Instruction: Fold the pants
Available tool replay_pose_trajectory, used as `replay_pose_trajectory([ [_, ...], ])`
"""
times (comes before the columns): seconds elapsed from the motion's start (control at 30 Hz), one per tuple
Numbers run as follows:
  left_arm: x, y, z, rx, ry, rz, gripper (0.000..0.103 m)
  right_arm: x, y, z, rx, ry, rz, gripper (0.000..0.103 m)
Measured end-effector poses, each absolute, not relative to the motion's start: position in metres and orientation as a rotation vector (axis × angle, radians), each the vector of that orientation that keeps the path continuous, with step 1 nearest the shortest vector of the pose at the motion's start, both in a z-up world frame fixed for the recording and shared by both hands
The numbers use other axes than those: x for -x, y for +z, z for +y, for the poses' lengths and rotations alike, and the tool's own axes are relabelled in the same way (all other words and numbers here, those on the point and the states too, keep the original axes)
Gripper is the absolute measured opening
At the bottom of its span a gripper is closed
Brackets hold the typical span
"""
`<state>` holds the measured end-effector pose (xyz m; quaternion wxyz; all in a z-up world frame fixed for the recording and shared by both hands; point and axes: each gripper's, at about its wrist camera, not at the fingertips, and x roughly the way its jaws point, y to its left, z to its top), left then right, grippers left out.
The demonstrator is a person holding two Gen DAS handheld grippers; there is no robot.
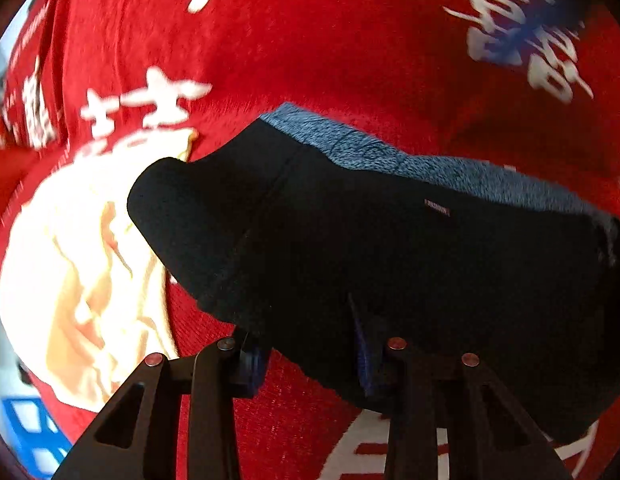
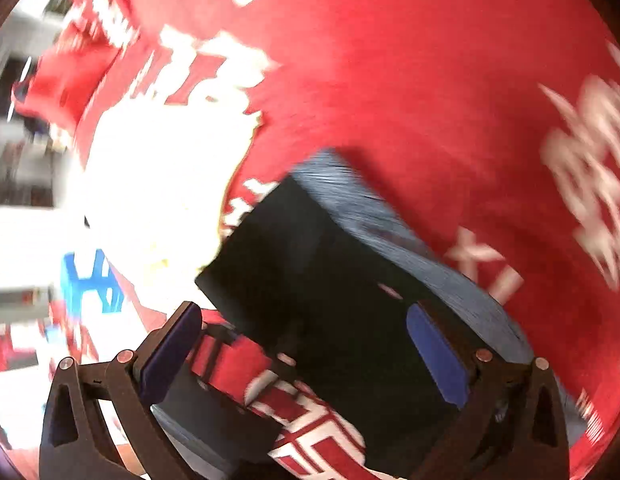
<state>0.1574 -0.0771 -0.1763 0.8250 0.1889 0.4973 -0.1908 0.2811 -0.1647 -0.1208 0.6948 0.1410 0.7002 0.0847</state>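
Note:
Dark black pants (image 1: 389, 248) with a grey-blue inner waistband (image 1: 389, 156) lie folded on a red cloth with white characters (image 1: 310, 40). In the left wrist view my left gripper (image 1: 310, 360) is open, its fingers apart, with the near edge of the pants lying between and over the fingers. In the right wrist view the pants (image 2: 329, 280) show as a folded dark block with a blue-grey band (image 2: 389, 216). My right gripper (image 2: 306, 352) is open, its blue pads wide apart just above the fabric's near edge.
A pale cream garment (image 1: 82, 264) lies crumpled to the left of the pants, also bright white in the right wrist view (image 2: 158, 184). A blue stool or crate (image 2: 90, 280) stands beyond the cloth's left edge. The red cloth extends far and right.

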Motion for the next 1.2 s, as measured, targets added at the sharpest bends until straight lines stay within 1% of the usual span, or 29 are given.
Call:
replay_pose_trajectory([
  [0.07, -0.153, -0.176, -0.078, -0.432, -0.402, 1.036, 0.036, -0.304, -0.139, -0.14, -0.277, 0.228, 1.649, 0.102],
  [0.1, -0.153, -0.174, -0.077, -0.439, -0.399, 1.029, 0.036, -0.313, -0.147, -0.13, -0.266, 0.234, 1.684, 0.099],
  [0.23, -0.151, -0.171, -0.075, -0.448, -0.391, 1.019, 0.036, -0.334, -0.181, -0.096, -0.261, 0.274, 1.832, 0.099],
  [0.37, -0.149, -0.169, -0.076, -0.452, -0.381, 1.014, 0.036, -0.338, -0.212, -0.075, -0.109, 0.228, 1.946, 0.098],
  [0.4, -0.149, -0.169, -0.076, -0.449, -0.379, 1.016, 0.036, -0.336, -0.219, -0.074, -0.087, 0.213, 1.971, 0.09],
  [0.43, -0.149, -0.168, -0.076, -0.446, -0.38, 1.022, 0.036, -0.334, -0.223, -0.076, -0.085, 0.203, 1.987, 0.078],
  [0.47, -0.148, -0.169, -0.077, -0.447, -0.377, 1.027, 0.036, -0.333, -0.224, -0.079, -0.104, 0.197, 1.988, 0.071],
  [0.53, -0.149, -0.17, -0.077, -0.446, -0.377, 1.035, 0.036, -0.333, -0.218, -0.084, -0.167, 0.224, 1.964, 0.024],
  [0.57, -0.147, -0.168, -0.078, -0.451, -0.379, 1.027, 0.036, -0.331, -0.213, -0.089, -0.21, 0.242, 1.953, 0.023],
  [0.6, -0.146, -0.166, -0.08, -0.46, -0.386, 1.016, 0.036, -0.328, -0.208, -0.09, -0.205, 0.251, 1.933, 0.02],
  [0.73, -0.142, -0.152, -0.085, -0.442, -0.403, 1.001, 0.036, -0.305, -0.179, -0.108, -0.26, 0.299, 1.819, 0.018],
  [0.9, -0.126, -0.119, -0.096, -0.435, -0.46, 0.929, 0.036, -0.266, -0.139, -0.15, -0.419, 0.325, 1.669, 0.017],
  [1.07, -0.103, -0.08, -0.116, -0.421, -0.52, 0.861, 0.036, -0.216, -0.092, -0.197, -0.571, 0.344, 1.479, 0.017],
  [1.2, -0.074, -0.051, -0.145, -0.432, -0.594, 0.803, 0.036, -0.163, -0.054, -0.258, -0.701, 0.33, 1.326, 0.018],
])
